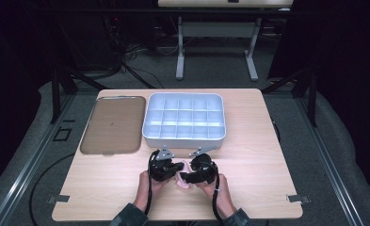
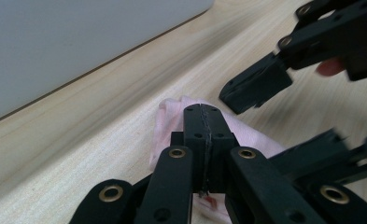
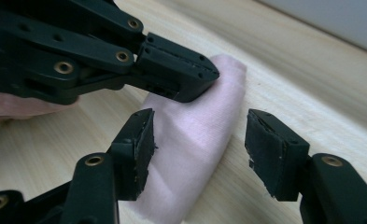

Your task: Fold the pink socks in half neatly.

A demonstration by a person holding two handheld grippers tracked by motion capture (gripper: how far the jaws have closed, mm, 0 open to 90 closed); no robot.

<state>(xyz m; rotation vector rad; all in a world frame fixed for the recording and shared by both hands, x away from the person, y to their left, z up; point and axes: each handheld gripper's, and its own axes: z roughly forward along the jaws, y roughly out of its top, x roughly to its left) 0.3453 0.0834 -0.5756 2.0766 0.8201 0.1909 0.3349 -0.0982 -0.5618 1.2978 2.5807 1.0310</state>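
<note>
A small rolled pink cloth (image 1: 185, 184) lies on the wooden table (image 1: 260, 157) near its front edge, between a person's two hands. My left gripper (image 1: 178, 169) is shut, its closed tips (image 2: 203, 114) resting on the far end of the cloth (image 2: 165, 128). Whether fabric is pinched between them is hidden. My right gripper (image 3: 202, 135) is open and straddles the cloth (image 3: 190, 163), with neither pad touching it. In the right gripper view the left gripper (image 3: 195, 77) reaches in from the upper left over the cloth's end. The right gripper (image 2: 288, 116) faces it in the left gripper view.
A white box with several compartments (image 1: 184, 117) stands just behind the grippers; its wall (image 2: 78, 37) is close by. A flat brown tray (image 1: 112, 125) lies to its left. Bare tabletop stretches to the right and front left.
</note>
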